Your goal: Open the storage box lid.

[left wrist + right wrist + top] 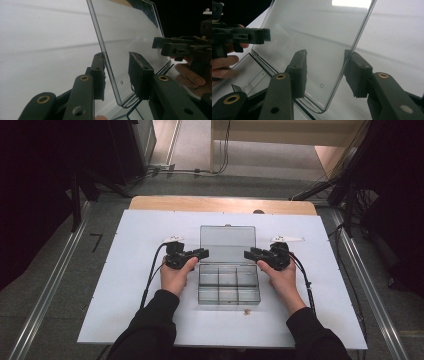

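Clear plastic organizer box (229,287) with little divided compartments is sitting in the middle of the white tabletop (125,285), and its see-through hinged lid (228,243) is standing up at the far side, so the opening part looks basically done to me. Going left to right: the left gripper (201,253) is hanging at the lid's left edge, jaws partly open with the edge of the lid (125,50) sitting between them; the left gripper view shows one pad right up against the plastic and the other clearly off it, so it's straddling, not pinching. Over on the other side, the right gripper (249,254) is doing the mirror thing at the lid's right edge (317,50), jaws parted wider, a gap on at least one side, nothing clamped. Compartments are looking empty as far as I can tell, and a tiny brownish bit (246,311) is lying on the table just in front of the box. So I'm guessing what's left is backing both grippers away.
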### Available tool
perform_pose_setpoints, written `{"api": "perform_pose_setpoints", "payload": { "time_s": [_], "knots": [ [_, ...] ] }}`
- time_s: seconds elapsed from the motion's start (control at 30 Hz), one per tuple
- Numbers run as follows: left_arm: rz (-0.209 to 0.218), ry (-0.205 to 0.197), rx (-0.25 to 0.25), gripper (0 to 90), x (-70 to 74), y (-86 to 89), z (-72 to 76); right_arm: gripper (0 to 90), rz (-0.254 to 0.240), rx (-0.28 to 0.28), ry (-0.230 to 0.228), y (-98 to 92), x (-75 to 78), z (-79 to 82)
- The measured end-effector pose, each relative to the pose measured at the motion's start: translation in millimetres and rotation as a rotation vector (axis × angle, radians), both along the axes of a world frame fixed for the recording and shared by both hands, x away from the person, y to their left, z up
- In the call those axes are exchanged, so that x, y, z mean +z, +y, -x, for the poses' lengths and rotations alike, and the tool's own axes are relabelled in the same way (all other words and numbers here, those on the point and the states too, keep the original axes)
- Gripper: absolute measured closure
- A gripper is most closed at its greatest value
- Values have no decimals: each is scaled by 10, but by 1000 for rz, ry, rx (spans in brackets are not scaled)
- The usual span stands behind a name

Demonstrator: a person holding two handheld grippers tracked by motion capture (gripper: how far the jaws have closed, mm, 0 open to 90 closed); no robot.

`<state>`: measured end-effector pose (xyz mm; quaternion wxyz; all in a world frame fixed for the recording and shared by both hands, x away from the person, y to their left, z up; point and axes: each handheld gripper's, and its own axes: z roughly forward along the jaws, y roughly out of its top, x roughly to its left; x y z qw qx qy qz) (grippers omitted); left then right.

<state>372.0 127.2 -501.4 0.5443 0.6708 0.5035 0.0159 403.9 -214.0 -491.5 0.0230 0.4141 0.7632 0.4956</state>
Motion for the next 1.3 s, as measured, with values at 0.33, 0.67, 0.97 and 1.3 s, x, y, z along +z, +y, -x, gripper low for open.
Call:
{"api": "perform_pose_setpoints", "payload": {
  "time_s": [0.33,0.67,0.97,1.3],
  "knots": [
    [10,40,1,629,-45,-5,-21,487,-22,-14,57,-5,-59,-40],
    [8,65,-4,597,-77,-4,-34,459,-33,-24,88,-10,-104,-75],
    [22,90,-6,571,-104,9,-49,431,-44,-29,125,-18,-138,-96],
    [34,114,-10,541,-123,12,-55,402,-51,-26,162,-29,-161,-116]
  ]
}}
